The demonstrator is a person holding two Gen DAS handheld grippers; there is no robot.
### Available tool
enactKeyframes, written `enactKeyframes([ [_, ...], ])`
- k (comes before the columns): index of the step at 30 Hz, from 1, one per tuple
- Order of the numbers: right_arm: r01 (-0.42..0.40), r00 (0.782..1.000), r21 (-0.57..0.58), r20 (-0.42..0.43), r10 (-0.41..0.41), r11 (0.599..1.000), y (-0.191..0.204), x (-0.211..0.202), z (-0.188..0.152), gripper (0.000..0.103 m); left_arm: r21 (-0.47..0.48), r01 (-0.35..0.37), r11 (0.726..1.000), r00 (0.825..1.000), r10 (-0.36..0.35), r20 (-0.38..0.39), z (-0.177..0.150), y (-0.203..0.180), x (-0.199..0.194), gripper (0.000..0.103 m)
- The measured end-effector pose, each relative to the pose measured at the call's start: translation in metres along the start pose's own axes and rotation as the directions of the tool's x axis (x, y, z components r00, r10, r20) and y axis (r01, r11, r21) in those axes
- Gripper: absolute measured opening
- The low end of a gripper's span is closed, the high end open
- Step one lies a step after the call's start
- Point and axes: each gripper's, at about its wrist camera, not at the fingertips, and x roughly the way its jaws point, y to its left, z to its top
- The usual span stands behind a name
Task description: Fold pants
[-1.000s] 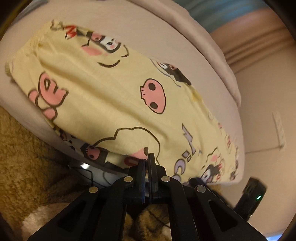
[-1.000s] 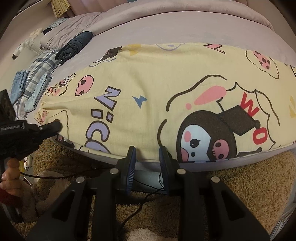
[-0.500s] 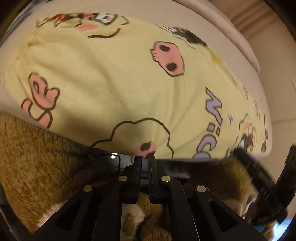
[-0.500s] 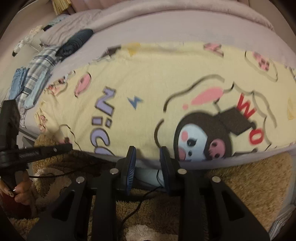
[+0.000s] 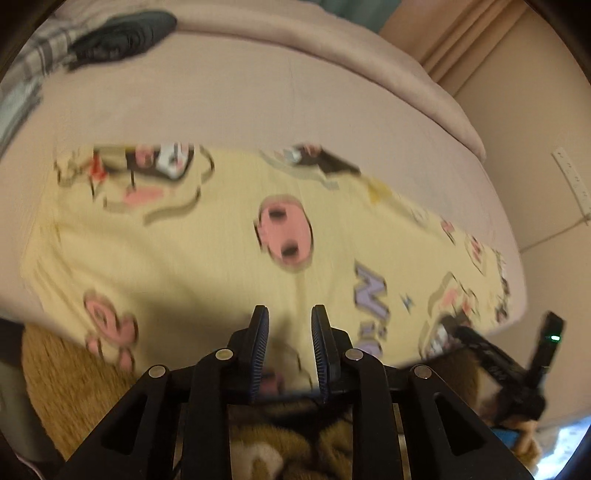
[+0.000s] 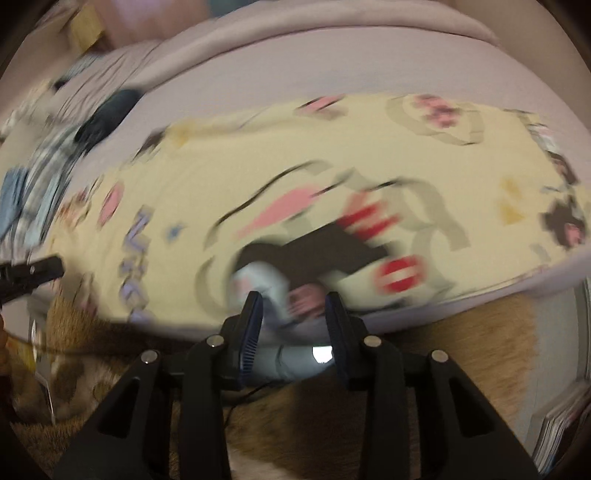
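Yellow pants (image 5: 184,240) with cartoon prints lie flat along the near edge of a bed with a pinkish-grey sheet (image 5: 295,103). Both views are blurred by motion. My left gripper (image 5: 289,312) hovers over the pants' near edge. Its jaws are opening, and the pads press on nothing. My right gripper (image 6: 294,297) hangs over the near edge of the pants (image 6: 332,155), further along by the big dark-haired character print. Its jaws are opening too, with no cloth gripped. Each gripper shows in the other's view: the right gripper (image 5: 498,369) and the left gripper (image 6: 33,273).
A dark folded garment (image 5: 122,33) and plaid clothes (image 5: 22,74) lie at the bed's far left. A brown plush rug (image 6: 480,350) covers the floor below the bed edge, with a cable (image 6: 258,391) on it. A wall and curtain (image 5: 535,110) stand to the right.
The left jaws, shut at the pants' near edge before, now stand apart. The right jaws have widened. Both grippers have drawn back and swung, so more of the bed shows.
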Motion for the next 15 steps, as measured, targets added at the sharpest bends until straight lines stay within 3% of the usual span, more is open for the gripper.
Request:
enactKeyframes([
  [3, 0.055, 0.998, 0.058, 0.037, -0.057, 0.997, -0.028, -0.001, 0.011, 0.036, 0.014, -0.082, 0.997, 0.996, 0.082, 0.046, 0.01, 0.002, 0.015, 0.02],
  [6, 0.041, 0.999, 0.069, 0.032, -0.043, 0.997, -0.037, 0.0, 0.007, 0.036, -0.014, -0.157, 0.988, 0.987, 0.156, -0.02, 0.009, 0.019, 0.038, 0.02],
  [10, 0.078, 0.997, 0.063, -0.004, -0.078, 0.995, -0.04, -0.008, 0.004, 0.036, -0.002, -0.142, 0.99, 0.99, 0.142, -0.01, 0.001, 0.03, 0.036, 0.02],
  [12, 0.062, 0.998, 0.077, 0.019, -0.064, 0.995, -0.042, -0.016, 0.013, 0.038, 0.013, -0.112, 0.994, 0.993, 0.112, -0.021, 0.006, 0.03, 0.03, 0.02],
  [15, 0.043, 0.996, 0.042, 0.075, -0.046, 0.998, -0.031, -0.022, 0.04, 0.043, 0.052, -0.069, 0.996, 0.996, 0.066, 0.055, 0.026, 0.029, 0.014, 0.02],
])
